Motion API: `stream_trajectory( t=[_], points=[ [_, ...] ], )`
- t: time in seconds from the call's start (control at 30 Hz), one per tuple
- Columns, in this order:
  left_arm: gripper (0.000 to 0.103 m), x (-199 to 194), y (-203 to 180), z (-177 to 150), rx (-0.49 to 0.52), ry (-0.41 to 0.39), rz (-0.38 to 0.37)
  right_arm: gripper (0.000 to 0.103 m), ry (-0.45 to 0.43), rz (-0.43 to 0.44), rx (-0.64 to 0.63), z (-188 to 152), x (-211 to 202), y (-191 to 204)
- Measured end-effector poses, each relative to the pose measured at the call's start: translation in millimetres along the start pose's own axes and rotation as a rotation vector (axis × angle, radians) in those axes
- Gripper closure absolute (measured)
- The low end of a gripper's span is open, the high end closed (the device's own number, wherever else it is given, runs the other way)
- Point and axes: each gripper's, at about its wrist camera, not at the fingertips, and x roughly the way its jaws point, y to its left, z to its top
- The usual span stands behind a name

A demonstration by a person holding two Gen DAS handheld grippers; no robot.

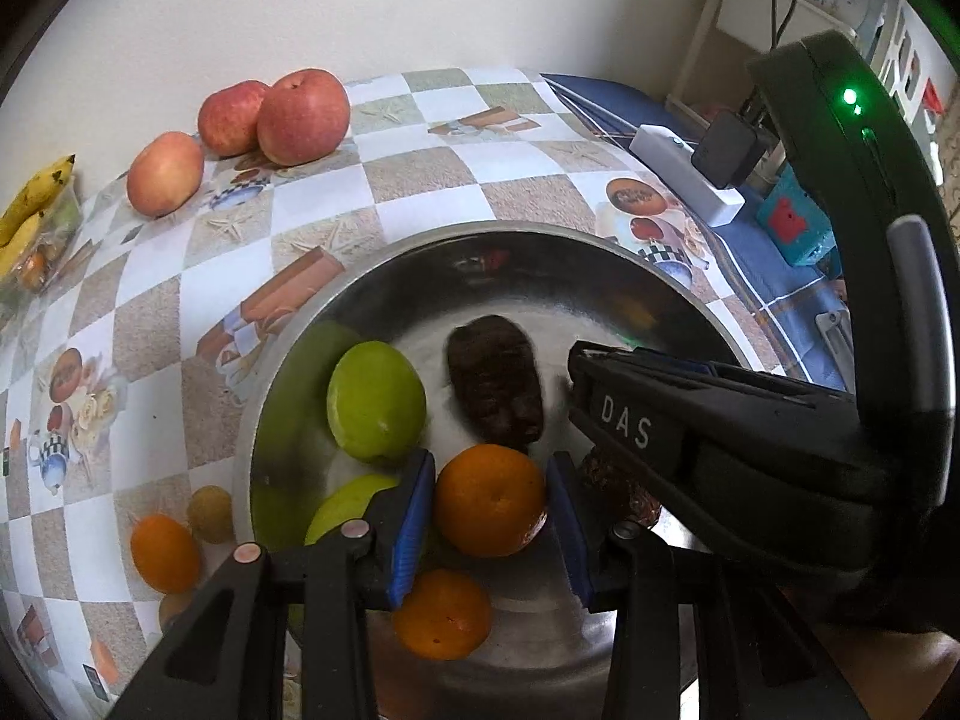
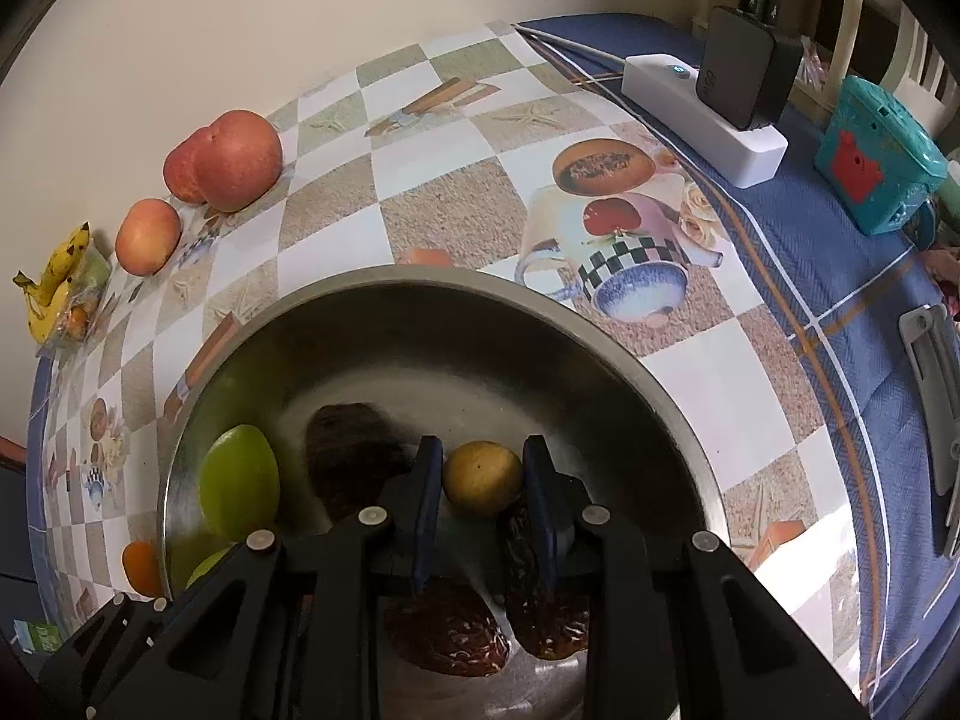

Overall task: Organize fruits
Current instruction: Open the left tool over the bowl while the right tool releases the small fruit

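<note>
A steel bowl holds a green fruit, a second green fruit, two oranges and dark dates. My left gripper is over the bowl, its blue pads on both sides of an orange; another orange lies below it. My right gripper is over the same bowl, pads on either side of a small yellow-brown fruit. Dates lie under it. The right gripper's body shows in the left wrist view.
Three apples and bananas lie at the table's far left. An orange and a small brownish fruit lie left of the bowl. A white power strip with a black charger and a teal box stand at right.
</note>
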Motion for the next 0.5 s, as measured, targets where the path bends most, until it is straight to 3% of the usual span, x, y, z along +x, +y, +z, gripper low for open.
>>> stream_trajectory(
  t=[0.13,0.2,0.5],
  points=[
    [0.060,-1,1,0,-0.011,0.007,-0.009,0.071,-0.007,-0.003,-0.014,0,-5,3],
    [0.057,-3,1,1,-0.014,0.004,-0.013,0.063,-0.014,-0.010,-0.021,2,-7,6],
    [0.054,-25,18,2,-0.072,0.002,-0.033,0.063,-0.052,0.000,-0.050,3,-25,19]
  ],
)
